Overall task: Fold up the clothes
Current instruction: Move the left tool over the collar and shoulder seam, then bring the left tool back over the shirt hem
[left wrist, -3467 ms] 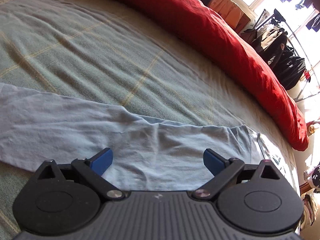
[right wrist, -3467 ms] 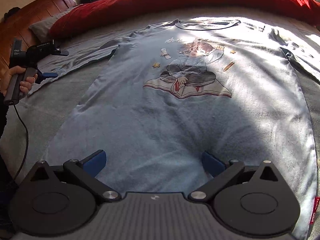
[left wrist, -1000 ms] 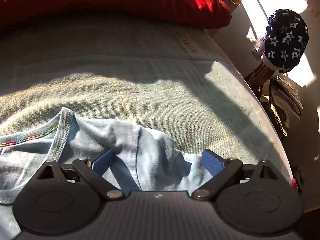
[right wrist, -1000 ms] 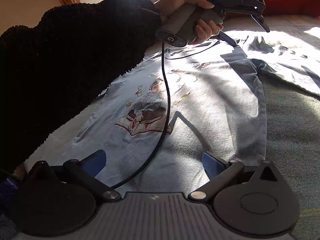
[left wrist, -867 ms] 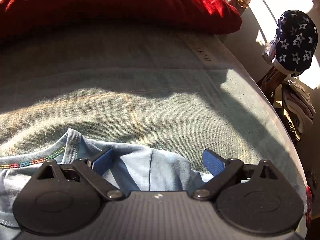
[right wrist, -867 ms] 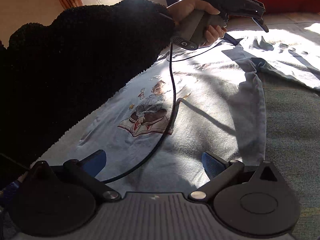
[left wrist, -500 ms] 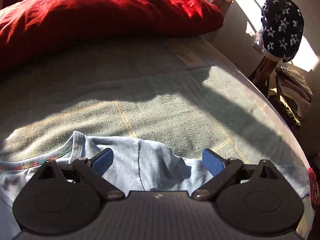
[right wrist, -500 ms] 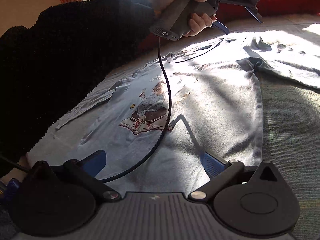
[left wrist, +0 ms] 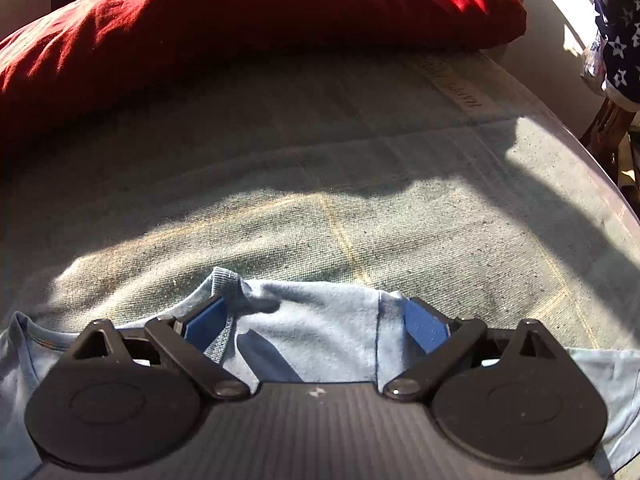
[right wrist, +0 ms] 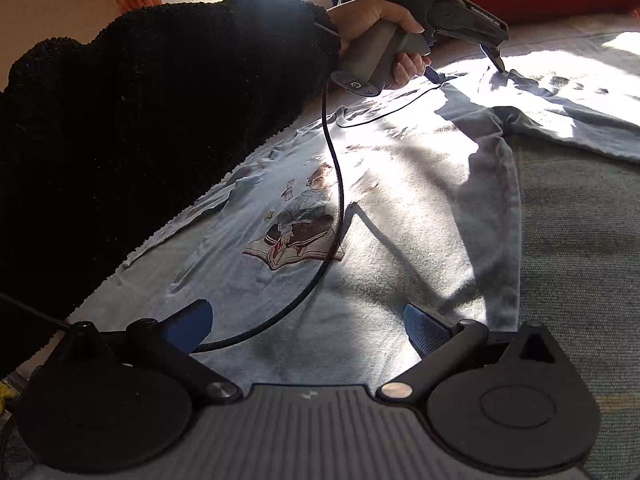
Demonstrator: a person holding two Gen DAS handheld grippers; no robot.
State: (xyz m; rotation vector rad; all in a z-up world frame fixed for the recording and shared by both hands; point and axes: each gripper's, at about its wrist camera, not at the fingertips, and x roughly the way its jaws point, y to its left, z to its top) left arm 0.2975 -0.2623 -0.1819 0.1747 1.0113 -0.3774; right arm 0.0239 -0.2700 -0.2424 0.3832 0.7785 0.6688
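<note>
The left gripper [left wrist: 316, 320] sits low over the shirt [left wrist: 316, 328], its blue fingers [left wrist: 424, 326] spread wide with the shoulder fabric bunched between them and the collar by the left finger. Beyond the shirt lies the green blanket [left wrist: 360, 184], then a red duvet [left wrist: 240, 12].

The left gripper [left wrist: 316, 322] has moved from the sleeve to the light-blue cotton T-shirt's [right wrist: 400, 216] shoulder, now bunching it.

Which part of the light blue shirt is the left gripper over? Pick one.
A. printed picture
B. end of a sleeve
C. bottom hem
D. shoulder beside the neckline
D: the left gripper has the shirt shoulder seam and ribbed collar edge between its open fingers.
</note>
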